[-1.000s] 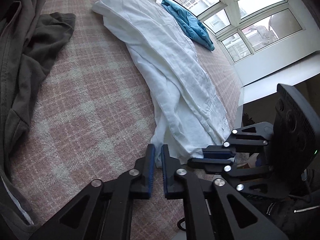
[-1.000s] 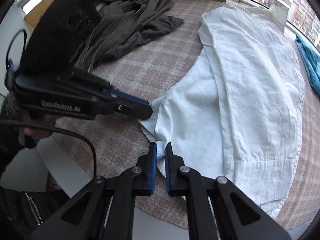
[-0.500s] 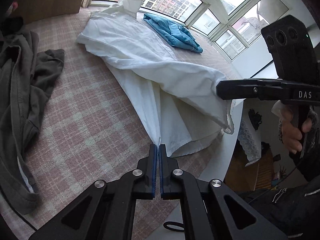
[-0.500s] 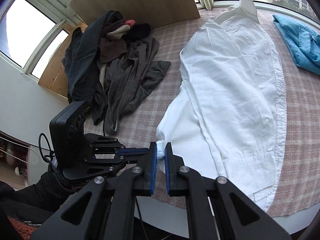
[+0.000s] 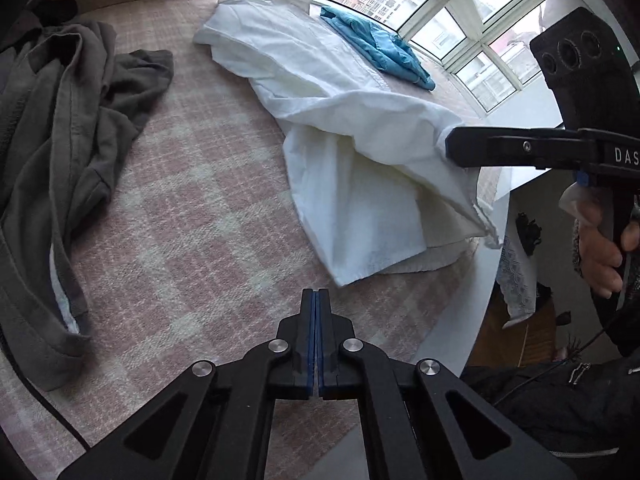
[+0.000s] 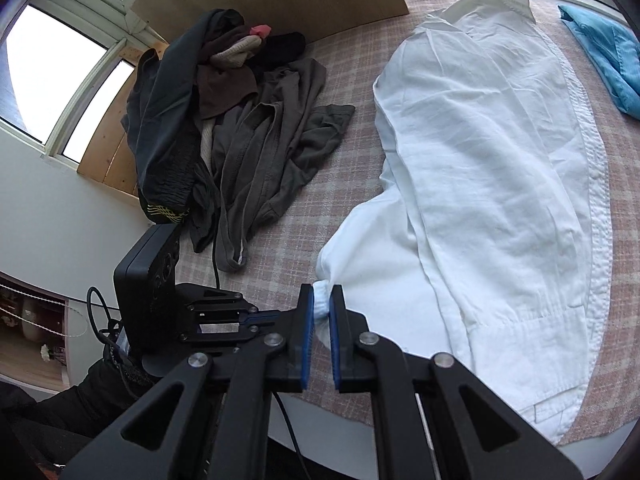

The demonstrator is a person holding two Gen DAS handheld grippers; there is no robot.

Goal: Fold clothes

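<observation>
**Clerk:** Item one, white shirt (image 6: 492,184). It lay lengthwise on the checked tabletop (image 5: 192,216), collar toward the windows, hem at the near edge. One hem corner was lifted off the surface, the rest flat.

**Operator:** And my tongs?

**Clerk:** Your right tongs (image 6: 321,312) were pinching that corner, a small bunch of white cloth between the blue pads. Your left tongs (image 5: 318,320) were pressed together with nothing between them, hovering over bare tabletop just short of the other hem corner.

**Operator:** Risks, then.

**Clerk:** Entry one: you held only a small wad near the pad tips. Had you pulled hard toward the collar, my judgement is the thin cloth could have slipped out and dropped in a heap.

Entry two: you held one corner only. A fold carried by one corner would likely have gone skewed, the free side dragging and creasing underneath.

Entry three: the hem sat at the very rim of the tabletop. A sideways tug could have slid it over the edge.

Entry four: neighbours. A grey garment (image 5: 60,152) lay well apart on the left, a blue garment (image 6: 612,52) near the shirt's placket side by the windows. A wide swing risked catching the blue one.

**Operator:** Anything unverifiable?

**Clerk:** Whether the lower layer was also caught in your right tongs; I could not tell.
</observation>
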